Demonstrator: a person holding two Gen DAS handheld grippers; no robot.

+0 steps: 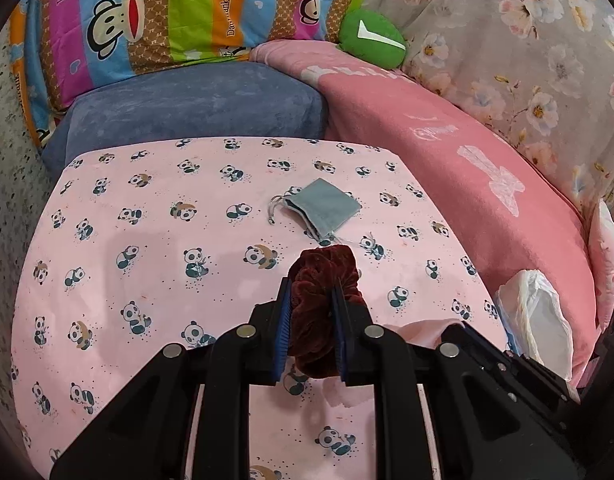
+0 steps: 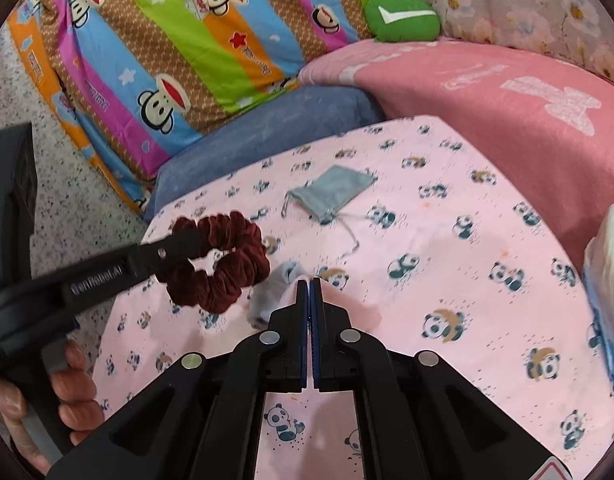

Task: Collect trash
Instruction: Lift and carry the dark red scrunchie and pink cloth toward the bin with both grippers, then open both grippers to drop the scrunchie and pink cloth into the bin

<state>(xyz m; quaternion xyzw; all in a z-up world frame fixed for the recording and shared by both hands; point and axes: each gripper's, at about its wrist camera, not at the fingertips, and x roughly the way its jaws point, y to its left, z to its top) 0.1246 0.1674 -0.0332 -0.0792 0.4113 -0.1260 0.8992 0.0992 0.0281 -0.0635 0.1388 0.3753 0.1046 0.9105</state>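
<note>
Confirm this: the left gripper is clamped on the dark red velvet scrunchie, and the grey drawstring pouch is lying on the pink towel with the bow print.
One detail is off. The left gripper is indeed clamped on the dark red velvet scrunchie, but the grey drawstring pouch lies on the pink panda-print cloth, not on the pink towel with the bow print beside it. The left wrist view shows this.

white plastic bag [image 2: 611, 280] cut off at right edge; hand [image 2: 73, 384] partly hidden behind grip, pandas nr rim blurred

Green cushion [image 1: 371, 38] (w/ white tick)
</note>
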